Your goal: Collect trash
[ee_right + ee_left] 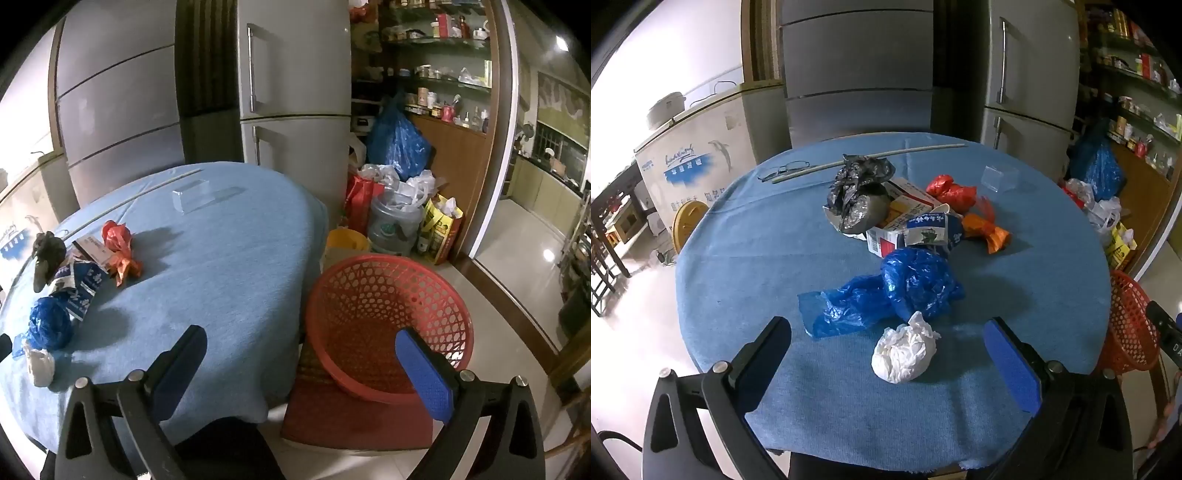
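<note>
A pile of trash lies on a round table with a blue cloth [746, 266]: a white crumpled tissue [903, 354], a blue plastic bag [886, 291], a blue-white carton [929, 229], a white box [905, 201], a dark foil bag [857, 192], a red bag [951, 190] and an orange bag [988, 230]. My left gripper [886, 332] is open, its fingers on either side of the tissue, just short of it. My right gripper [301, 343] is open and empty over the table's right edge. A red mesh basket [388, 321] sits on a red chair beside the table.
Glasses [783, 170], a long thin rod [871, 158] and a clear plastic stand [999, 177] lie at the table's far side. Grey fridges [295, 81] stand behind. Bags and a water jug [395, 221] crowd the floor to the right.
</note>
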The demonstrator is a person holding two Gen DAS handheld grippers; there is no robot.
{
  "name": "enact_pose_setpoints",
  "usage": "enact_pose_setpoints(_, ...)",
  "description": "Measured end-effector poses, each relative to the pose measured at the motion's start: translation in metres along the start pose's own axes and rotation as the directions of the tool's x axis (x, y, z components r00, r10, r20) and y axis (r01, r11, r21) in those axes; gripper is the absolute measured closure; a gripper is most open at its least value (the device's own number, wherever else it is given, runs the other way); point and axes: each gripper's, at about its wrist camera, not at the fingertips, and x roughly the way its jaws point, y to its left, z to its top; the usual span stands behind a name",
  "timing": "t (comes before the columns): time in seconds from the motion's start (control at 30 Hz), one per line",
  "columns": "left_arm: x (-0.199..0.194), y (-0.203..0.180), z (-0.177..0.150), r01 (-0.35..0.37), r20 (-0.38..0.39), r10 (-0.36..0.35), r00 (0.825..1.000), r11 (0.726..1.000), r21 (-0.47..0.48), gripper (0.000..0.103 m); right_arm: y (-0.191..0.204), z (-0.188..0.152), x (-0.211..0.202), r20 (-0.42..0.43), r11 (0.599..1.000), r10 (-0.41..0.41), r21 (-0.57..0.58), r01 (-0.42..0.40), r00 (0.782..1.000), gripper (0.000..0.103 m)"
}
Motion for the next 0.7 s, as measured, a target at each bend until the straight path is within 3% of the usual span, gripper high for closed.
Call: enact_pose_setpoints(0.7, -0.002, -0.002, -0.001, 0.033, 0.008, -0.033, 0.999, 0.999, -0.002, 0.0, 0.002, 0.0, -0.001, 0.008, 1.0, -0.008, -0.011, 0.008, 1.0, 0.0)
